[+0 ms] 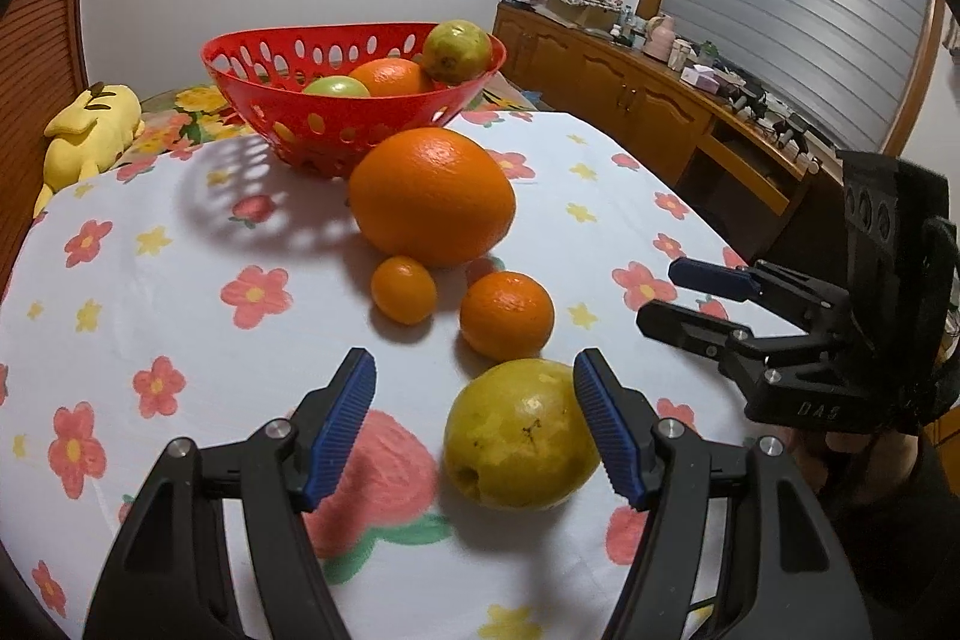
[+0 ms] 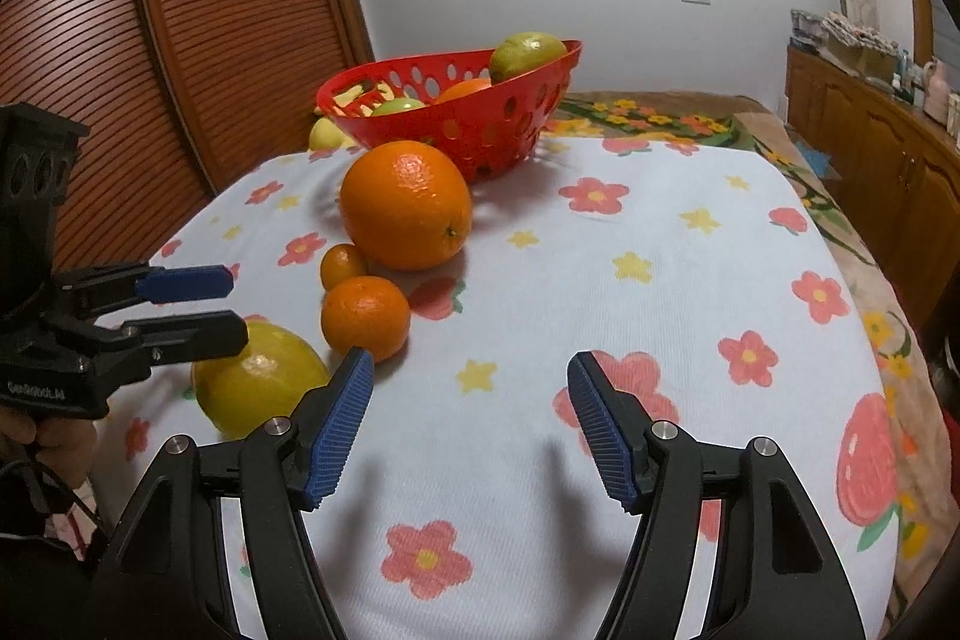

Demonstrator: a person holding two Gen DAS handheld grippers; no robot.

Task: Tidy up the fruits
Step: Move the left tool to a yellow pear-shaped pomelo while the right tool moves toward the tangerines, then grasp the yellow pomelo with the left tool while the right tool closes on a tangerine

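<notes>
On the flowered tablecloth point(image 1: 180, 244) four loose fruits lie in a cluster in front of the red perforated basket point(image 1: 336, 142). Taken left to right in the left wrist view: a very small orange point(image 1: 403, 290), smooth and glossy; behind it a large orange point(image 1: 432, 196) with pebbled, shiny skin, standing just in front of the basket wall; a medium orange point(image 1: 507, 315) just beside the small one; and nearest to me a yellow-green pear-like fruit point(image 1: 519, 433), blotchy, with dark specks and its blossom end turned towards the lens. The basket holds a green fruit point(image 1: 336, 87), an orange point(image 1: 391, 77) and a yellow-green fruit point(image 1: 457, 51) riding against its rim. A yellow plush toy point(image 1: 90, 133) lies at the far left edge of the table.

My left gripper point(image 1: 474, 430) tilts downwards over the cloth with its blue ribbed pads spread. The yellow-green fruit sits towards the right-hand pad; I cannot tell whether that pad touches it, and the left pad stands clear. Nothing is pinched.

My right gripper point(image 2: 471, 433) likewise tilts down, its jaws parted with only bare cloth between them. Its left pad lies near the medium orange, apart from it. My hand point(image 2: 57, 436) is partly visible under the left gripper's body.
</notes>
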